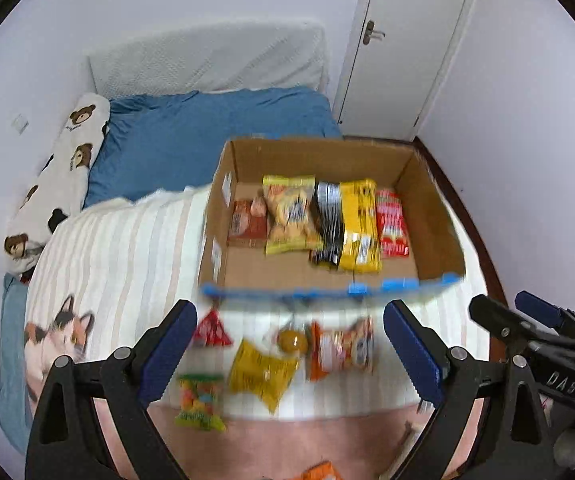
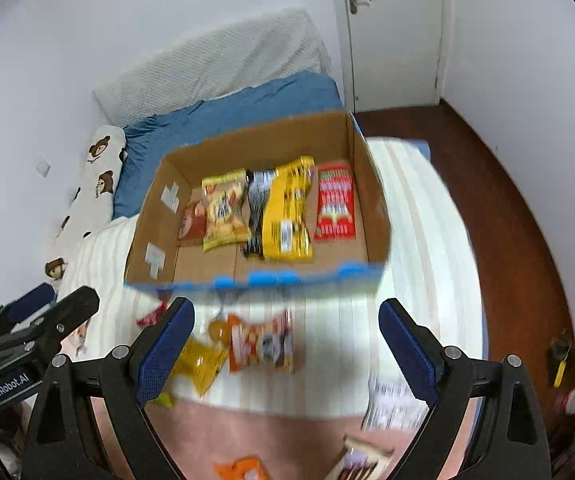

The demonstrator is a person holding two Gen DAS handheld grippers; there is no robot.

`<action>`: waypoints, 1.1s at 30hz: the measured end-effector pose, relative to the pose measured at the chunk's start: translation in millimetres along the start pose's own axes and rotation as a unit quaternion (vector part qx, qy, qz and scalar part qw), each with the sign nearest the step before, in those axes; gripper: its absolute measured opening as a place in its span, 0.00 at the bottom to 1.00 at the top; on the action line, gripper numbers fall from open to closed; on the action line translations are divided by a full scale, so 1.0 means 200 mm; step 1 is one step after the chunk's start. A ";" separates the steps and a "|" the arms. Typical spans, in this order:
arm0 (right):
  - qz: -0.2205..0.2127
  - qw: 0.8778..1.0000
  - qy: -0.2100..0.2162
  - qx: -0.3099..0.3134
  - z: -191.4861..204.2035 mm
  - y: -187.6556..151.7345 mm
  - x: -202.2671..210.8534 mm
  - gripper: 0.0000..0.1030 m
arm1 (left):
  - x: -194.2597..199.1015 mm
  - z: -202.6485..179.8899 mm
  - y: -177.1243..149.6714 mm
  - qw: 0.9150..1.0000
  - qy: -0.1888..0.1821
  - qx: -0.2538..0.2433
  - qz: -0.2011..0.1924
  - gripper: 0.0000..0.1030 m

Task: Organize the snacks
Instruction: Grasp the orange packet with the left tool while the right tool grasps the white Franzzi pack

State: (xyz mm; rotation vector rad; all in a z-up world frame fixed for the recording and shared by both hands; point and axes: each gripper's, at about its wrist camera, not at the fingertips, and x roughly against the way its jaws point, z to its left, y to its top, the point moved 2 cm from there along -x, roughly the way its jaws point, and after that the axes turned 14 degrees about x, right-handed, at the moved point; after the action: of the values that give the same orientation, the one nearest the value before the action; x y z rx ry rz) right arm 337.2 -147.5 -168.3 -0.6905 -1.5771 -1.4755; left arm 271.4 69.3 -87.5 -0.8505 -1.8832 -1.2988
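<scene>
One gummy packet [image 1: 200, 402], left wrist view only; right view's hidden.

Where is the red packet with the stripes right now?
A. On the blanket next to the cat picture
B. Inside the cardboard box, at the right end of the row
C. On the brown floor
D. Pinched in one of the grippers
B: the red packet lies flat inside the box, last on the right of the snack row, beside the yellow bag.
</scene>
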 end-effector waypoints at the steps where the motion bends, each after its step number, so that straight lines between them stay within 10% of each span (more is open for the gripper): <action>1: 0.006 1.000 -0.001 -0.006 -0.01 -0.07 0.00 0.93 | 0.00 0.02 -0.07 1.000 0.003 0.000 0.010 0.93; 6: 0.068 0.996 0.006 -0.056 -0.12 -0.44 -0.12 0.93 | -0.16 0.10 -0.42 0.994 0.024 0.010 0.102 0.93; 12: 0.158 0.980 0.015 -0.121 -0.24 -0.90 -0.31 0.93 | -0.49 0.16 -0.97 0.961 0.035 0.028 0.273 0.93; 18: 0.192 0.971 0.007 -0.146 -0.27 -1.16 -0.43 0.93 | -0.77 0.17 -1.37 0.891 0.011 0.094 0.443 0.91; 20: 0.194 0.969 0.002 -0.152 -0.29 -1.21 -0.46 0.93 | -0.83 0.17 -1.42 0.880 0.008 0.128 0.458 0.91; 25: 0.216 0.958 0.019 -0.189 -0.32 -1.31 -0.60 0.89 | -0.85 0.15 -1.39 0.897 0.020 0.123 0.424 0.63; 29: 0.232 0.957 0.024 -0.174 -0.28 -1.35 -0.66 0.61 | -0.79 0.09 -1.29 0.923 0.028 0.061 0.379 0.60; 33: 0.236 0.966 0.034 -0.102 -0.17 -1.32 -0.67 0.61 | -0.77 0.06 -1.17 0.946 0.054 -0.022 0.318 0.60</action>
State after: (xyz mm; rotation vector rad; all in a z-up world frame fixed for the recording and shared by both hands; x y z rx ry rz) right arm 186.2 -201.0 -419.1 -1.0418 -1.1150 -1.2895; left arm 161.9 -7.4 -334.0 -1.2516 -1.3268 -0.9556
